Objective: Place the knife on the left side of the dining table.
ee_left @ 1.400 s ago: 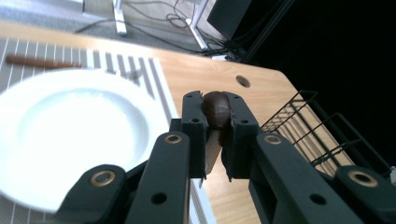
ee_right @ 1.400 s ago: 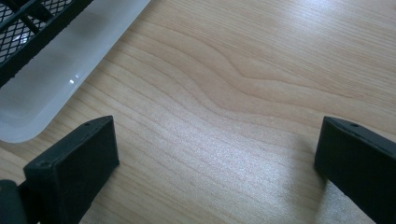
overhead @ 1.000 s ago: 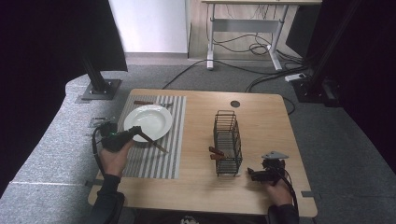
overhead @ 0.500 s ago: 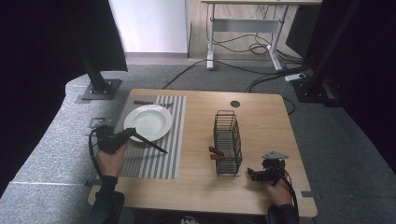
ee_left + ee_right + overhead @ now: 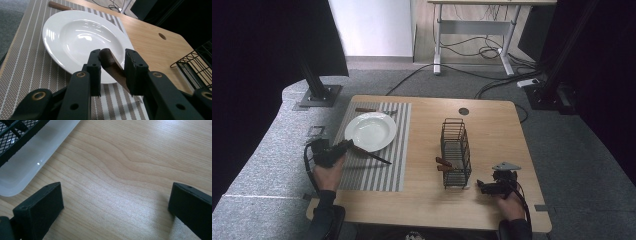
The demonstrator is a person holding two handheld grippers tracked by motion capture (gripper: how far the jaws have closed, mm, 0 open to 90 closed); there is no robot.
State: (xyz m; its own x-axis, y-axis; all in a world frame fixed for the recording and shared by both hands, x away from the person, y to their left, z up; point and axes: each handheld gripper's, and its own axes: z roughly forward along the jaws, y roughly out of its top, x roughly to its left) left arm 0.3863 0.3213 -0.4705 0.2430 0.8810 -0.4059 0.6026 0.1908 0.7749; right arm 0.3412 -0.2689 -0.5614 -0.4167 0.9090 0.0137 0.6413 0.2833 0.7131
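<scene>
in the high view we see our left gripper (image 5: 346, 145) at the near left of the striped placemat (image 5: 377, 172), just beside the near rim of the white plate (image 5: 371, 131). its jaws are clamped on the wooden handle of a knife (image 5: 371, 156), whose blade runs out to the right across the placemat. in the left gripper view the brown handle (image 5: 110, 63) sits squeezed between the two black jaws, with the plate (image 5: 75, 35) right behind it and a second wooden-handled utensil (image 5: 60, 5) lying past the plate's far rim. our right gripper (image 5: 484, 187) rests on the bare wooden table (image 5: 492, 130), near the black wire rack (image 5: 455, 150), its jaws spread wide with nothing between them. more wooden handles (image 5: 443, 164) poke out of the rack's left side.
</scene>
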